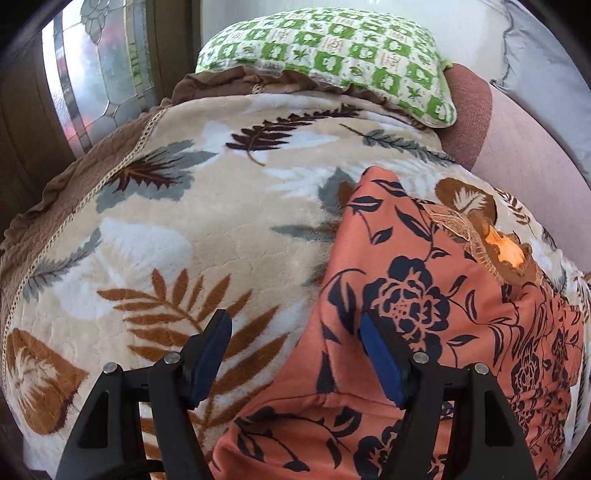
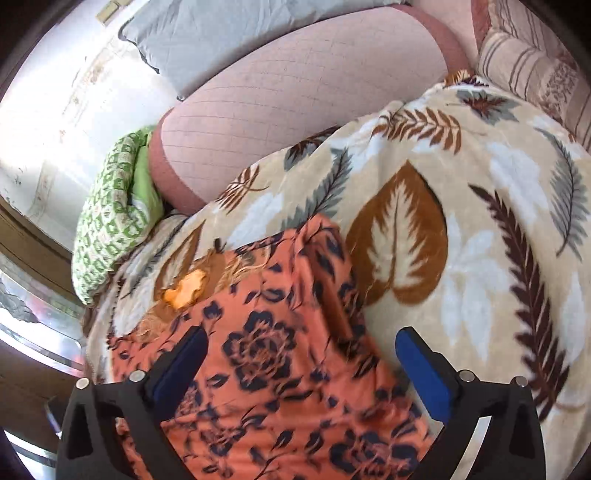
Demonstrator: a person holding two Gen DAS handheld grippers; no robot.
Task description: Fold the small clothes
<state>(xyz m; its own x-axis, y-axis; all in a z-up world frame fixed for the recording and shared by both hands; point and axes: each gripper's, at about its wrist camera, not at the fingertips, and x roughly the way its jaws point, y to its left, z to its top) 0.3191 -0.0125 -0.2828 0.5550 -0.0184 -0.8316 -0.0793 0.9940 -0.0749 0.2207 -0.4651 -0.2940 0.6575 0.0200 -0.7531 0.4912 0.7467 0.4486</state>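
Note:
An orange garment (image 1: 406,295) with a dark blue flower print lies flat on a beige leaf-patterned blanket (image 1: 184,221). Its lace-trimmed neckline (image 1: 509,251) is at the far right. My left gripper (image 1: 295,319) hovers open over the garment's left edge, one pad over the blanket and the other over the cloth. In the right wrist view the same garment (image 2: 266,332) runs up between the blue pads of my right gripper (image 2: 302,334), which stands wide open above it and holds nothing. The neckline (image 2: 184,288) shows to the left there.
A green-and-white patterned pillow (image 1: 332,48) lies at the blanket's far end beside a pink quilted bolster (image 2: 295,103). A grey pillow (image 2: 221,33) leans on the wall, and a striped cushion (image 2: 528,66) sits at the upper right. A patterned glass window (image 1: 92,74) is at left.

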